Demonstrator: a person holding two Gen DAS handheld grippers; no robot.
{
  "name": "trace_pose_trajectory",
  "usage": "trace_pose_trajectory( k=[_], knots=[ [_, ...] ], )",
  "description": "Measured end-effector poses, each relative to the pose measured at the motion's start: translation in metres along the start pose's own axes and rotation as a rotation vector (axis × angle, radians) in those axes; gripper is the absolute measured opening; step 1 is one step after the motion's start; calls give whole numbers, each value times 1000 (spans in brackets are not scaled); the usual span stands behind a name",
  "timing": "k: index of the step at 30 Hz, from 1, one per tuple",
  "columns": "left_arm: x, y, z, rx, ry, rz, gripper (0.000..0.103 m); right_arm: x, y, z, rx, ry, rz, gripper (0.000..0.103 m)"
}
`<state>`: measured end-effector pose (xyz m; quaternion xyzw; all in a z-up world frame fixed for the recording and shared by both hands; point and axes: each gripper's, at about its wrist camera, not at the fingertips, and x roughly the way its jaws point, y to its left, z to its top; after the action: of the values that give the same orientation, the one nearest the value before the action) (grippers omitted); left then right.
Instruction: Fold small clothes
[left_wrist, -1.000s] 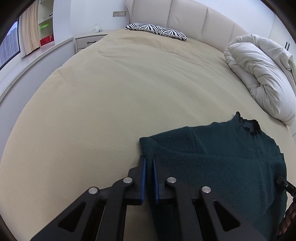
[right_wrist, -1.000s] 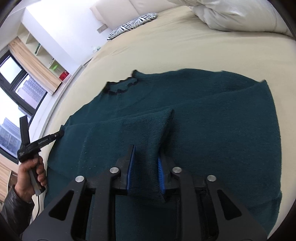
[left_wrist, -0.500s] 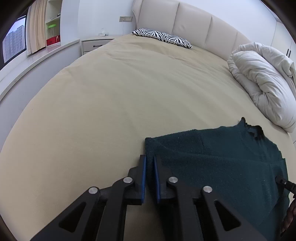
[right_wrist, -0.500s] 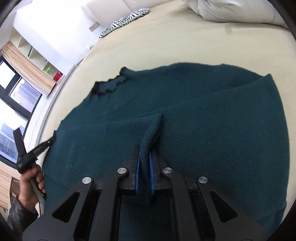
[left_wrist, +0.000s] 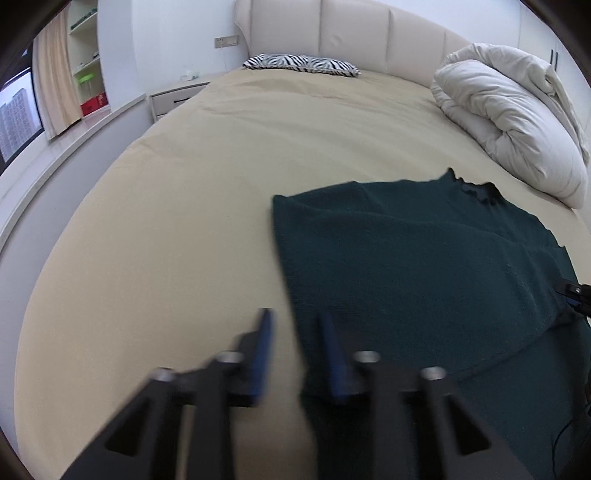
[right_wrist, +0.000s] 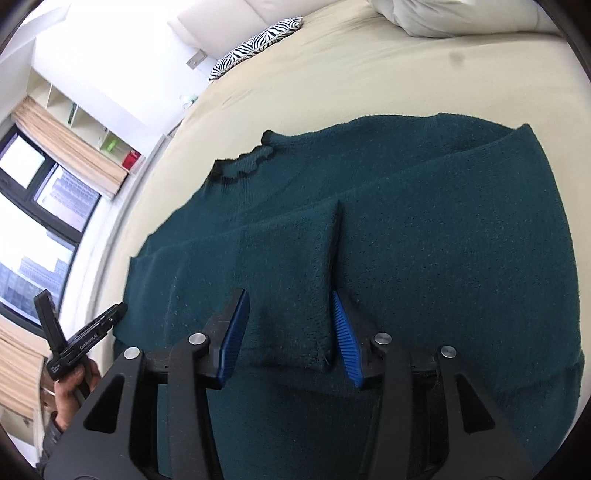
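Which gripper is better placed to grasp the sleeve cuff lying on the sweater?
Probably the right gripper: it is open with the sleeve cuff between its jaws. The left gripper is open at the sweater edge.

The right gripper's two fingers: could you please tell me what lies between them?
In the right wrist view, the right gripper stands open, and the folded-over sleeve of the dark green sweater lies between its fingers, released.
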<state>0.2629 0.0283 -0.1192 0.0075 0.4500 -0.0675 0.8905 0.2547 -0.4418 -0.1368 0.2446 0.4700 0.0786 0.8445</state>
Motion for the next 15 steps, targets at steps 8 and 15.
trace_pose_trajectory(
  k=[8, 15],
  knots=[
    [-3, 9, -2, -17, -29, 14, 0, 0, 5, 1, -25, 1, -71, 7],
    [3, 19, -5, -55, -31, 37, 1, 14, -13, -3, 57, 26, -28, 7]
  ],
)
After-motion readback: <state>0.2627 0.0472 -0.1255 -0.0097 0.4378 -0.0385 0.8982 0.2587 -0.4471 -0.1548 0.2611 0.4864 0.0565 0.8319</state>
